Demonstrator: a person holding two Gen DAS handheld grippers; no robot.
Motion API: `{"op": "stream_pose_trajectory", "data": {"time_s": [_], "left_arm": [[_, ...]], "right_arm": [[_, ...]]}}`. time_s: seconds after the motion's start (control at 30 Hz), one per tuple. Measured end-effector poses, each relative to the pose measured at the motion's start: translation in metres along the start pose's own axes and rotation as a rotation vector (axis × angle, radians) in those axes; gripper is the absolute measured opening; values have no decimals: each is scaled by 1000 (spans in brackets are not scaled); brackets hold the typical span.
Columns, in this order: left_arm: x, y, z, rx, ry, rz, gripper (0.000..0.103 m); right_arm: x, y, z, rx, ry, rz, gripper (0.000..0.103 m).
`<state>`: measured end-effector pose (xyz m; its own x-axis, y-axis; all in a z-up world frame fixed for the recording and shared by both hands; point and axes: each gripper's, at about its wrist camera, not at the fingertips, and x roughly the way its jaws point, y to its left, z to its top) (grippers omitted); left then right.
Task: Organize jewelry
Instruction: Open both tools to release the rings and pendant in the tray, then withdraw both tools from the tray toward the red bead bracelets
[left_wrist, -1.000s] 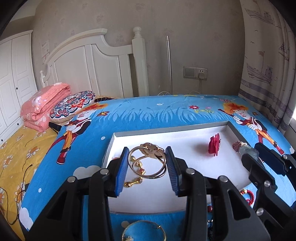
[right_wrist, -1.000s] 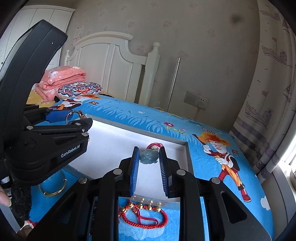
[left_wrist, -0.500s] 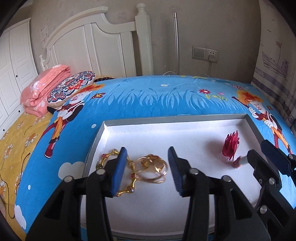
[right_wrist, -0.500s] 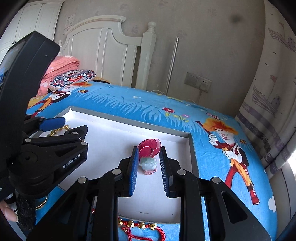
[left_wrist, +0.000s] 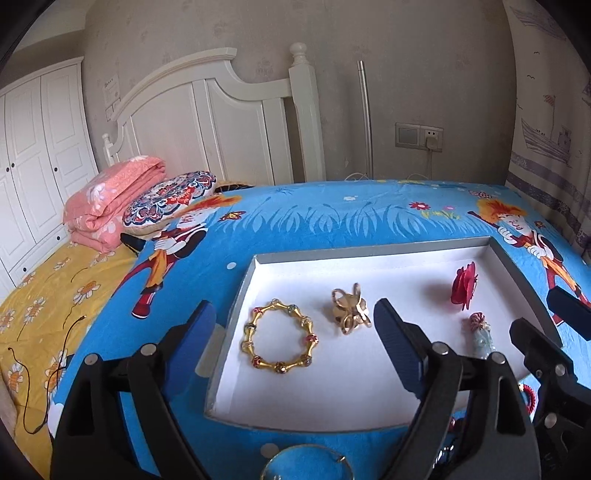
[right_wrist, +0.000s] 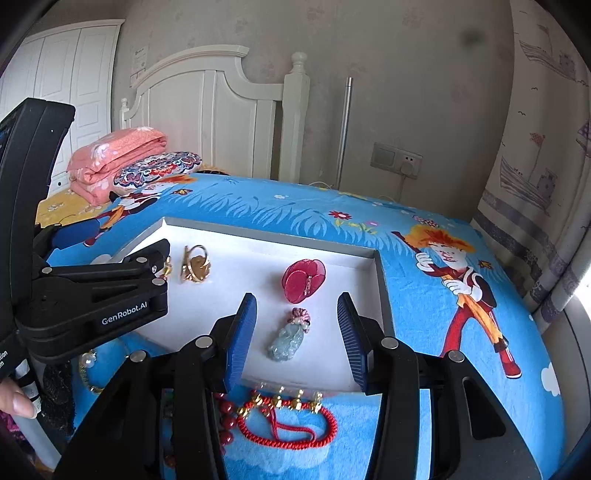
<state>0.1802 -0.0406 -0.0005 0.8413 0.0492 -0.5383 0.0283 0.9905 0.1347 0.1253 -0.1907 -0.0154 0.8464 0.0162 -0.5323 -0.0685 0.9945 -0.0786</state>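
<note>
Released since a second ago, the gold link bracelet (left_wrist: 279, 338) and the gold knot ornament (left_wrist: 349, 308) now lie flat on the white floor of the shallow grey-rimmed tray (left_wrist: 236, 306), where earlier they hung between the pads of the left gripper (left_wrist: 295, 345). Its jaws are opening and stand wide, one blue pad outside the tray's left wall and the other over the tray, touching neither piece. To the right, the pale green jade pendant (right_wrist: 288, 338) with its red cap rests on the tray floor, lengthwise between the fingers of the right gripper (right_wrist: 297, 338), whose jaws are also opening and clear of it on both sides. Just beyond the pendant stands a red flower-shaped piece (right_wrist: 303, 277). Outside the tray's near wall, a red cord bracelet (right_wrist: 291, 421) with gold beads and a strand of dark red beads (right_wrist: 224, 417) lie on the bed's blue cartoon-print sheet (right_wrist: 424, 295), as does a thin gold bangle (left_wrist: 306, 461). A folded pink quilt (left_wrist: 110, 199) and a patterned pillow (left_wrist: 170, 195) sit by the white headboard (left_wrist: 207, 110).
</note>
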Motion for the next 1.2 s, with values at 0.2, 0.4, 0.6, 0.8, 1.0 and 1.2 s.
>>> {"op": "stream_pose_trajectory", "data": {"time_s": [0.2,0.4,0.6,0.8,1.0,1.2], "left_arm": [[-35,18,-28,-23,-30,-5,90],[-58,43,-70,-75,-17,9,94],[-62,50,-112,-54,23,45,94],[-65,52,-118,-55,8,60,94],[-66,55,-119,-61,2,72,94],[-69,57,-122,-56,-8,76,94]], "right_arm": [[-26,13,-31,-32,-7,42,44],[-43,25,-64,-47,16,97,44],[-46,47,-73,-115,16,138,44],[-44,65,-73,-170,19,169,44],[-36,80,-73,-219,37,193,42],[-19,89,-70,-235,71,187,36]]}}
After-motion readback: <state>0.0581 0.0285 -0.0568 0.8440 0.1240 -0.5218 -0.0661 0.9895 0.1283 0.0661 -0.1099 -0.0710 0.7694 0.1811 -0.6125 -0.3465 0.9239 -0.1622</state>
